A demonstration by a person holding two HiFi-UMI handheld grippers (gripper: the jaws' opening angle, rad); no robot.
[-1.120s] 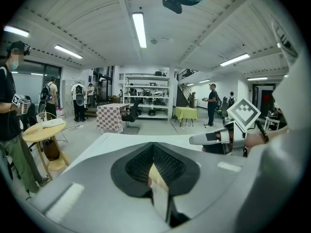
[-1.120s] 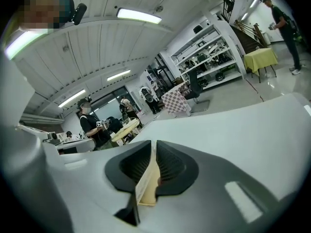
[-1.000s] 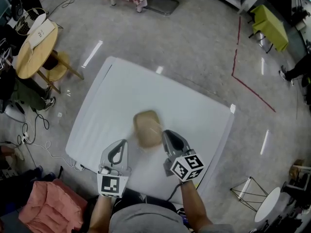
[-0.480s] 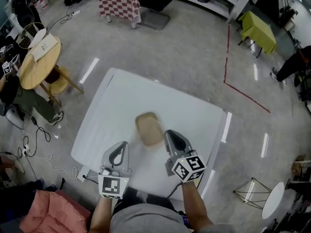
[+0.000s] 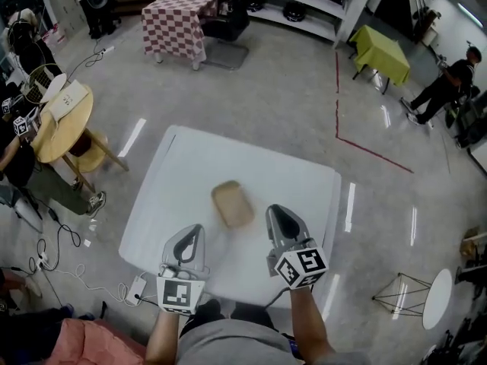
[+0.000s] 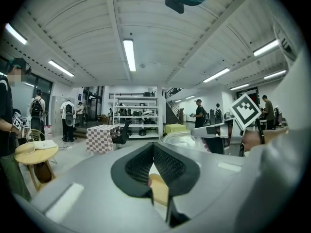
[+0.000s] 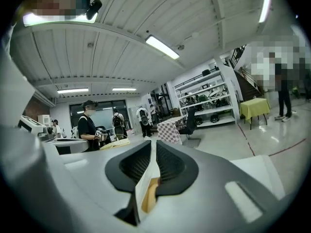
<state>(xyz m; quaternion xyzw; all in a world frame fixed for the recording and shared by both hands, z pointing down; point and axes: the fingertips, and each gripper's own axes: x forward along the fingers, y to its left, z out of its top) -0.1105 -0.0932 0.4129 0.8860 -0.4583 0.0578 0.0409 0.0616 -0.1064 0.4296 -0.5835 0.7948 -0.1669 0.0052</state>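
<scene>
- Grey and white plastic is seen nearest: the left gripper [image 5: 191, 229] is held over the counter's near edge, towards its left corner. Its jaws are brought together at the tips, and nothing is gripped between them.
- The right gripper [image 5: 276, 211] is held further along the same near edge, towards the right corner. Its jaws are closed to a thin slit, and nothing is gripped there either.
- Just beyond both, a tan oblong thing [image 5: 232, 204] lies flat on the white counter [image 5: 183, 166], about midway between the left and right edges. It is apart from both grippers and touched by neither. It shows as a tan patch behind the closed tips in each gripper view [image 6: 158, 186] [image 7: 149, 194].
- Judged from this, no grasp has been made; the tan oblong thing rests ungripped.
- On the floor beyond the counter's far edge, a red line [image 5: 358, 139] is marked.
- Further off, a round wooden table [image 5: 65, 112], a checked-cloth table [image 5: 179, 14] and a yellow-green table [image 5: 380, 52] are seen.
</scene>
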